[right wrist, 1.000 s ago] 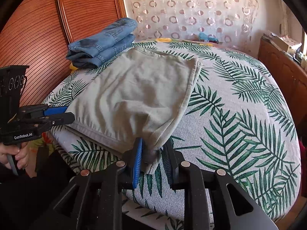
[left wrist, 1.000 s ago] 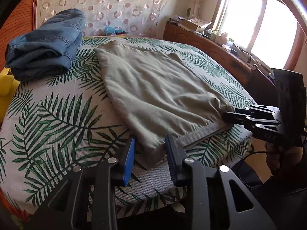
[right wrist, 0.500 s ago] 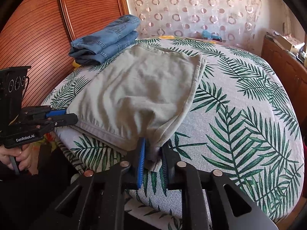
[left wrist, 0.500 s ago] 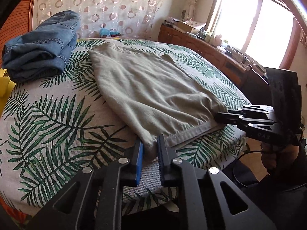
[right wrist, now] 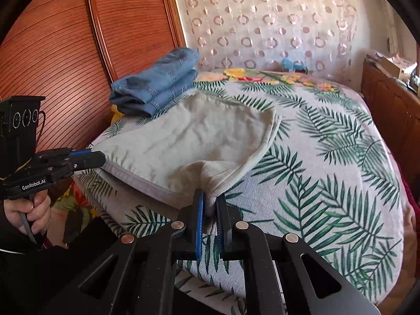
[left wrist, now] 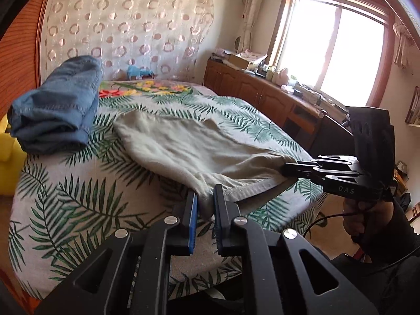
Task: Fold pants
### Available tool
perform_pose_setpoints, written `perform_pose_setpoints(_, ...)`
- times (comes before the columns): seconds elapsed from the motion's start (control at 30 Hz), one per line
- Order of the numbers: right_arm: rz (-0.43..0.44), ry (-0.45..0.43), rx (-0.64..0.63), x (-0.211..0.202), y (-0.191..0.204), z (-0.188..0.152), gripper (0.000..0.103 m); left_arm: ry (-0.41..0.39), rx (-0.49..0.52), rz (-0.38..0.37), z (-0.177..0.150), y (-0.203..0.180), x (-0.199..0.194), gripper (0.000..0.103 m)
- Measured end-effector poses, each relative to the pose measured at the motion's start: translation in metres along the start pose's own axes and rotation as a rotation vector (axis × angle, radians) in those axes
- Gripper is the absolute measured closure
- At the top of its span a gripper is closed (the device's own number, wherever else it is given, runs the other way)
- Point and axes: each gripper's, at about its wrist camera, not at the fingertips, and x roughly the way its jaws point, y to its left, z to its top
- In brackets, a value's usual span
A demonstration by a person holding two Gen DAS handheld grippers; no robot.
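Observation:
Grey-green pants lie folded flat on the palm-leaf bedspread, also seen in the right wrist view. My left gripper is shut on the near left corner of the pants and lifts it slightly. My right gripper is shut on the near right corner, also raised off the bed. The right gripper appears in the left wrist view and the left gripper in the right wrist view, each pinching the near edge.
Folded blue jeans lie at the far left of the bed, also in the right wrist view. A wooden headboard stands on the left. A wooden cabinet runs under the window on the right.
Both grippers closed on the near corners of the pants and lifted that edge off the bed. The cameras tilted up.

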Motion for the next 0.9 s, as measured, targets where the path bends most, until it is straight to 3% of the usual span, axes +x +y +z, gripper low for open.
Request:
perform_pose_setpoints(0.4, -0.002, -0.091, -0.019, -0.041, 0.004, 0.012, 0.095, -0.054, 0.038, 0.006, 0.015, -0.013, -0.020, 0.091)
perform_pose_setpoints(0.6, -0.007, -0.085, -0.006, -0.031, 0.001, 0.011, 0.095, -0.043, 0.018, 0.020, 0.015, 0.000, -0.002, 0.091)
perform_pose_setpoints(0.9, -0.034, -0.131, -0.024, 0.006, -0.010, 0.044, 0.096, -0.090, 0.000, 0.064, 0.046, 0.023, 0.025, 0.091)
